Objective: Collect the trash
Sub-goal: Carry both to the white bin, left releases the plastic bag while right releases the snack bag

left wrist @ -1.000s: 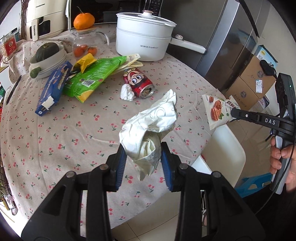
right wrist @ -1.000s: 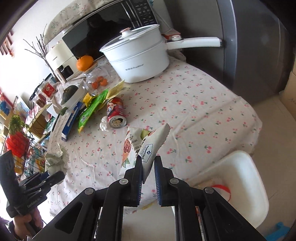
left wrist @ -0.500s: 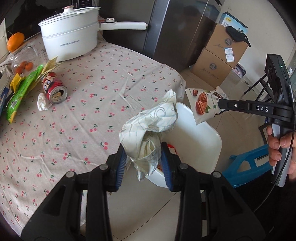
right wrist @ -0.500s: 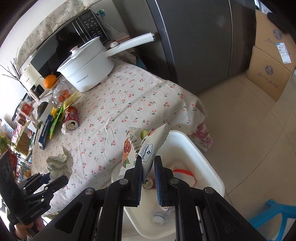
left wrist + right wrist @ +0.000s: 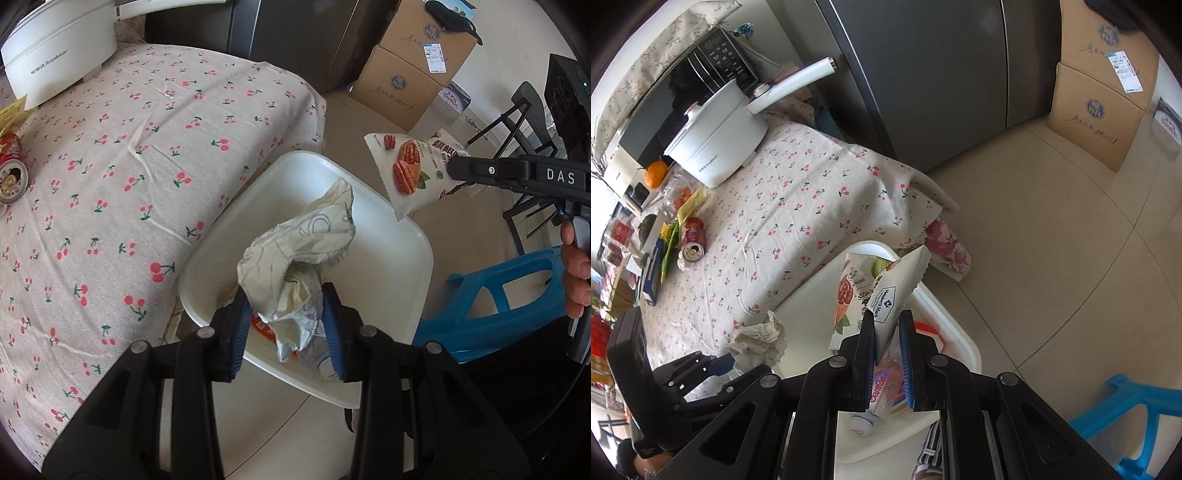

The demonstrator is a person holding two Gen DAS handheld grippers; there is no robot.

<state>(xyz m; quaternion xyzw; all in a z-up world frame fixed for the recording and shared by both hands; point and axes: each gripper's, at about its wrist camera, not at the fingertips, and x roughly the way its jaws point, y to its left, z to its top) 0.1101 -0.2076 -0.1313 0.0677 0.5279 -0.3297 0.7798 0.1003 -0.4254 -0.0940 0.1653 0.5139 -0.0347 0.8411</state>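
I am holding my left tongs [image 5: 286,325] over the white bin [image 5: 402,243] beside the desk [image 5: 129,155], pinching a crumpled paper wrapper [image 5: 299,251] between the blue pads. My right tongs [image 5: 886,347] are pinching the corner of a nut snack bag [image 5: 882,295], which is hanging above the same bin. Some rubbish is already lying at the bottom of the bin. To drop well, I am judging that each piece should be fully inside the rim before I spread the tongs; the snack bag, seen from the left view [image 5: 410,166], is hanging near the far edge, so it may need drawing inward. A red can [image 5: 691,240] and a green packet [image 5: 670,243] are waiting on the desk.
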